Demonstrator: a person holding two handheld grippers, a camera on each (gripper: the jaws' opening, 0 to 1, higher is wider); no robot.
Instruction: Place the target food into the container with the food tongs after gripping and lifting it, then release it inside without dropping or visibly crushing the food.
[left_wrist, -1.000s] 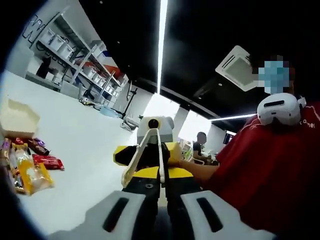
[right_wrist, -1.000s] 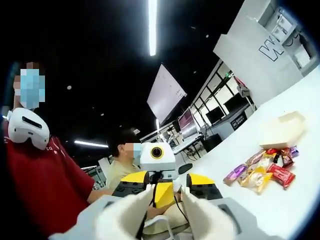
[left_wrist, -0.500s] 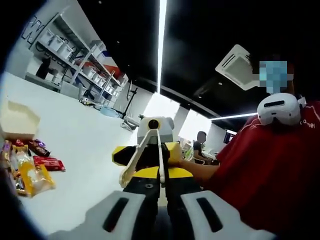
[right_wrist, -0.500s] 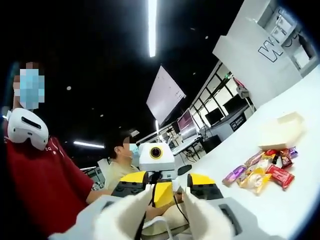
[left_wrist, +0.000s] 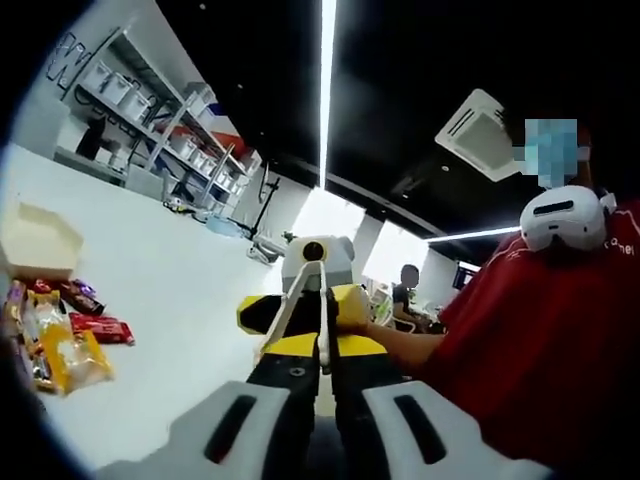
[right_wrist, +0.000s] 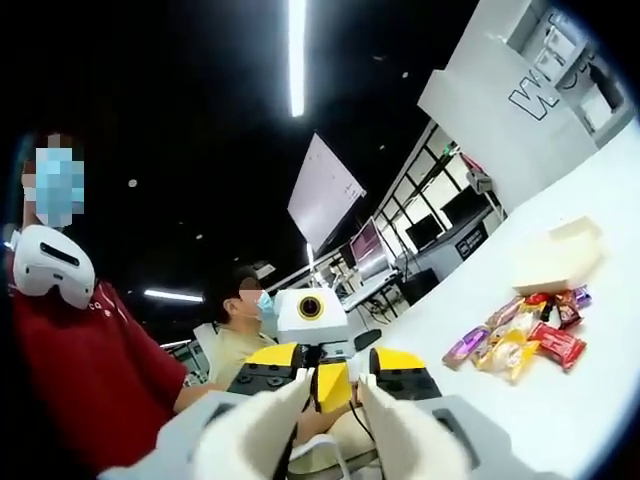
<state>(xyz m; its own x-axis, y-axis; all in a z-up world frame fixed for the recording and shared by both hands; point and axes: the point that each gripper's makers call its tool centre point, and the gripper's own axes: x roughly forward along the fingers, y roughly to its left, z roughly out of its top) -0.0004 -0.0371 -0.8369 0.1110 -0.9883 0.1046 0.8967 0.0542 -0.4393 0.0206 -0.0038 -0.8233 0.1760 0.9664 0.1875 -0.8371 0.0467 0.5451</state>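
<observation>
Two grippers face each other above a white table (left_wrist: 170, 290). Closest in the left gripper view, your left gripper (left_wrist: 325, 400) rises from the bottom edge. Its grey jaws stand apart, with nothing between them.

Closest in the right gripper view, your right gripper (right_wrist: 330, 415) is clamped on the cream food tongs (right_wrist: 255, 425). One tong arm lies along the inside of each jaw. The two arms are spread, and their tips are apart in the air. In the left gripper view the tongs are a pale V in front of the yellow and black body of the right gripper.

Just behind that gripper, on the right of the left gripper view, you appear in a red shirt (left_wrist: 540, 330). A white headset (left_wrist: 562, 215) hangs at the top of your chest.

Farther out on the table, at the left of the left gripper view, lies a loose pile of wrapped snacks (left_wrist: 60, 335). Yellow, red and purple wrappers can be made out, but I cannot tell which one is the target food. The container (left_wrist: 35, 240), a pale open box, sits on the table just beside the pile, on its far side. In the right gripper view the same pile and box lie at the right, well apart from the tongs.

Beyond the table in the left gripper view, shelving (left_wrist: 150, 120) with bins stands against a wall. A seated person (right_wrist: 240, 325) appears behind the left gripper in the right gripper view. A long strip light (right_wrist: 296, 55) runs across the dark ceiling.
</observation>
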